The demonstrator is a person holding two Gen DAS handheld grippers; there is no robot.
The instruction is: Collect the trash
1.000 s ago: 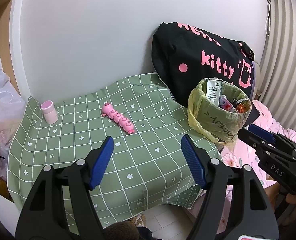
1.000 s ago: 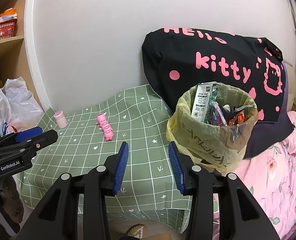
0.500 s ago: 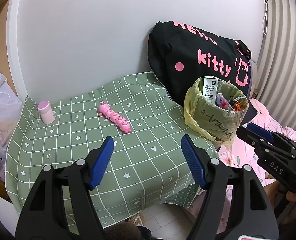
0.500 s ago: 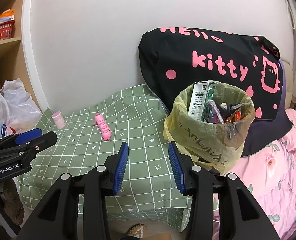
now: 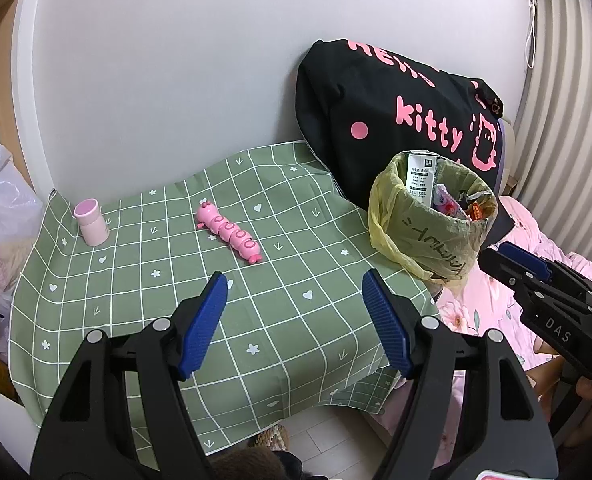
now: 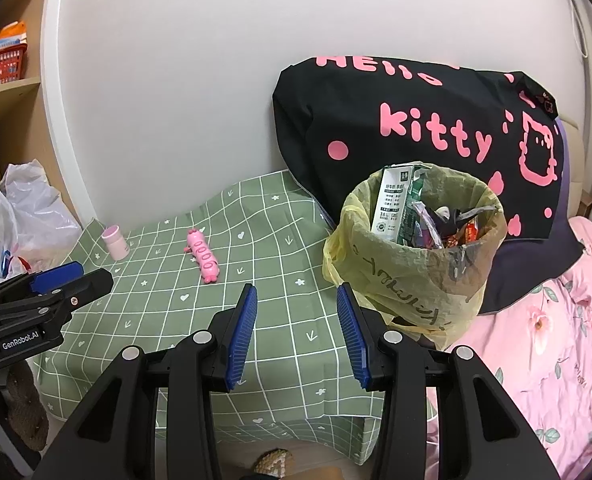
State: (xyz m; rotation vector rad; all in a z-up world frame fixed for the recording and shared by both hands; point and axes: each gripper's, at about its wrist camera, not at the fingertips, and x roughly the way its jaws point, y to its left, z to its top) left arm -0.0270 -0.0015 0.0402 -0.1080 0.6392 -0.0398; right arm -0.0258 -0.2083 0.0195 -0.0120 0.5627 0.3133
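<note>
While your left gripper [image 5: 294,312] and right gripper [image 6: 296,330] hover with jaws apart and empty, the pink caterpillar toy [image 5: 230,232] lies on the green cloth [image 5: 296,320]. Your trash bin [image 6: 416,264] stands full beside it.

- Tablecloth [image 5: 296,320]: green, white grid, hearts and stars
- Toy caterpillar [image 5: 232,234]: pink
- Small cup [image 5: 91,222]: pale pink
- Bin bag [image 6: 416,280]: yellow
- Cushion [image 6: 416,120]: black, pink lettering
- Bedsheet [image 6: 536,340]: pink floral

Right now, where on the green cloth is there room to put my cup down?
The widest bare patch on the green cloth is the near part, between the pink caterpillar toy and the front edge. Another lies between the toy and the small pink jar. It is crowded at the right edge, by the full trash bin.
</note>
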